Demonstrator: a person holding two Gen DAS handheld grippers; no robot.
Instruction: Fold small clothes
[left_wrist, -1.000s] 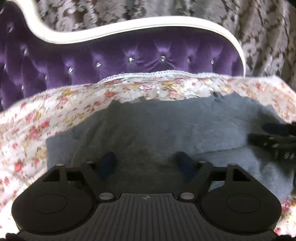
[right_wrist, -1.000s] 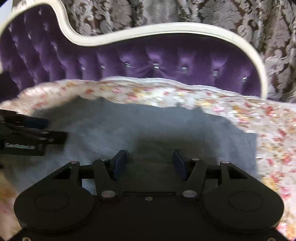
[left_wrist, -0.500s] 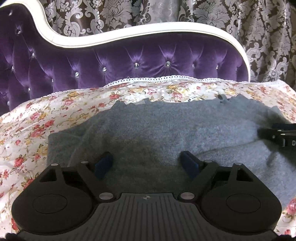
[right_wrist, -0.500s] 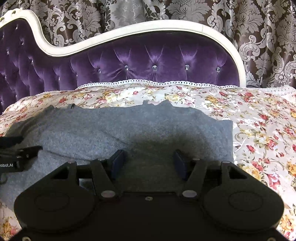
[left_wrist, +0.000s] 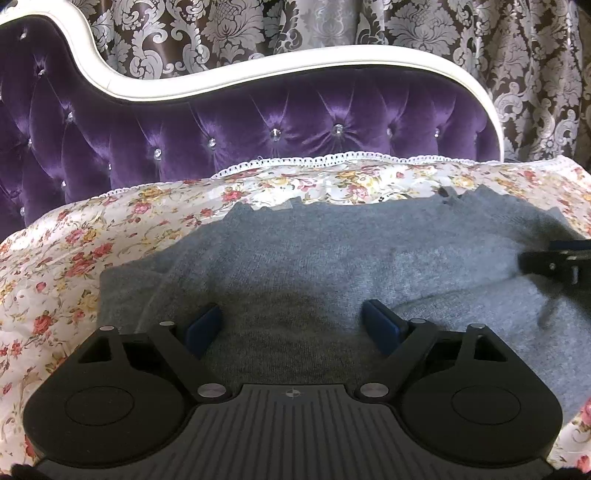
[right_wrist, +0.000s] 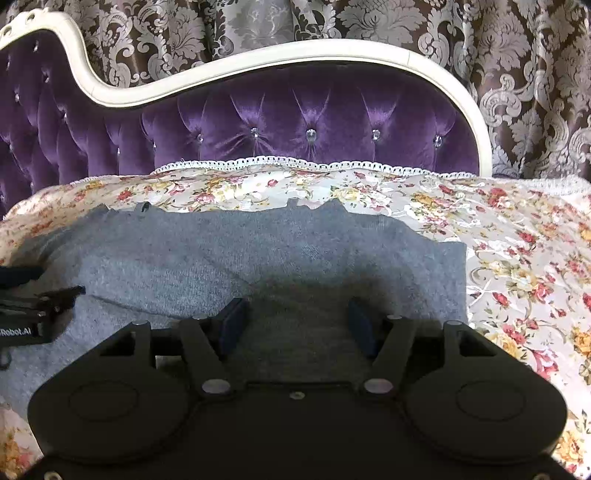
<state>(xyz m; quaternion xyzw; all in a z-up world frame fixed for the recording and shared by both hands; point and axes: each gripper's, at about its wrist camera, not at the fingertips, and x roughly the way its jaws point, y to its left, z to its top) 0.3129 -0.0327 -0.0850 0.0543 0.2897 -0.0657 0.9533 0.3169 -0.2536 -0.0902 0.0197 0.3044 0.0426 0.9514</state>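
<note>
A grey knit garment (left_wrist: 332, 258) lies spread flat on the flowered cover, with a fold line running across its near part. My left gripper (left_wrist: 291, 314) hangs just over its left half, jaws opening, blue pads (left_wrist: 205, 323) wide apart with nothing pinched. My right gripper (right_wrist: 295, 314) hovers over the garment's (right_wrist: 258, 251) right half, open, the cloth lying flat between its pads (right_wrist: 232, 321). Each gripper shows at the edge of the other's view: the right gripper (left_wrist: 557, 262) and the left gripper (right_wrist: 33, 299).
The flowered cover (right_wrist: 517, 240) with a lace edge drapes a purple tufted sofa back (left_wrist: 258, 122) with a white frame (right_wrist: 295, 51). A brown and silver damask curtain (left_wrist: 406, 26) hangs behind. Bare cover shows left (left_wrist: 55, 258) and right of the garment.
The left jaws have spread wider. Both views have tipped up a little, showing more curtain. Each gripper has slid toward the edge of the other's view. The garment has stayed flat.
</note>
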